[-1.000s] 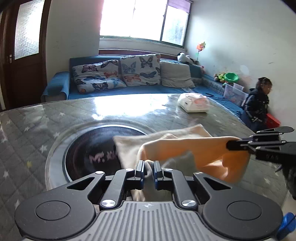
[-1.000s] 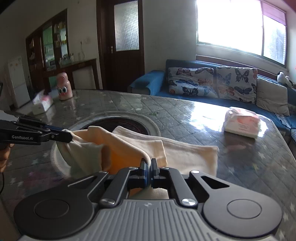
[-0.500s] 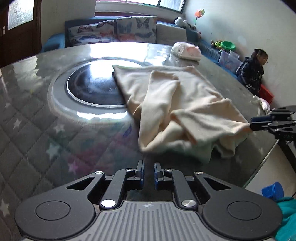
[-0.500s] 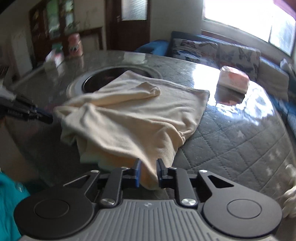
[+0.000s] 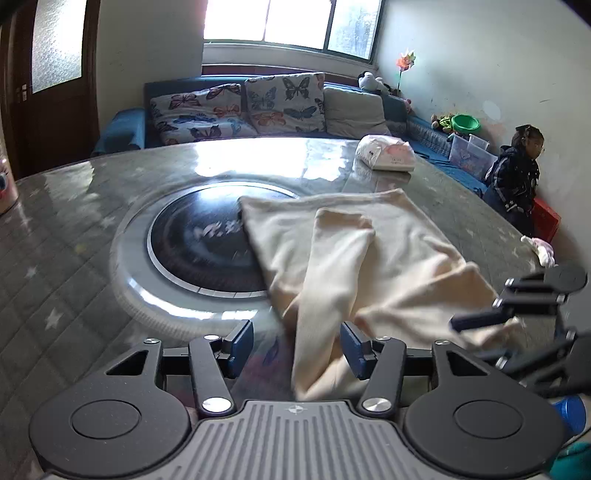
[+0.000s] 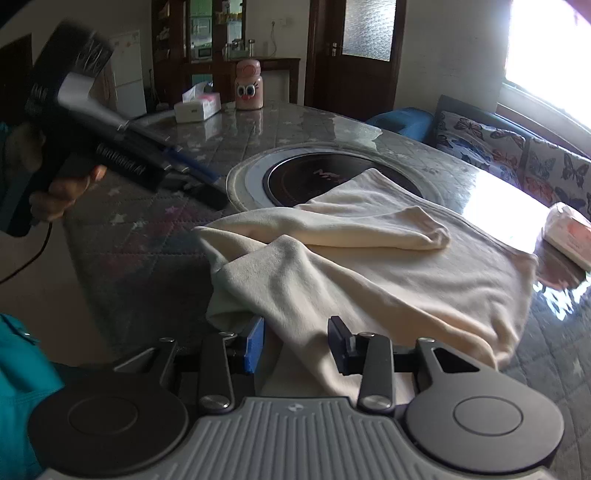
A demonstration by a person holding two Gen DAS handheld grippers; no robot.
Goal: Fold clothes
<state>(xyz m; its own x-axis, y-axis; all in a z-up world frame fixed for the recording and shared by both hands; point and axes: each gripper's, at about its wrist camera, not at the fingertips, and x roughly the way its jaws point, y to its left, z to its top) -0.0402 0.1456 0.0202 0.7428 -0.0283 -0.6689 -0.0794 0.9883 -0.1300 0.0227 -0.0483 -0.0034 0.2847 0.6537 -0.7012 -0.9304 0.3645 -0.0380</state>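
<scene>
- In your left wrist view, a wrapped tissue pack (image 5: 386, 157) lies on the table (image 5: 74, 229), upper right of centre.
- A round black cooktop (image 5: 207, 243) is set into the table at mid-frame.
- Butterfly cushions (image 5: 240, 107) line the blue sofa (image 5: 122, 129) under the window (image 5: 288, 22).
- In your right wrist view, a pink bottle with cartoon eyes (image 6: 249, 85) stands beside a tissue box (image 6: 197, 107), upper left.

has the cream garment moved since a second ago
Yes. The cream garment was held up off the table; now it lies spread on the table, partly over the round dark cooktop, near edge hanging toward the camera.
</scene>
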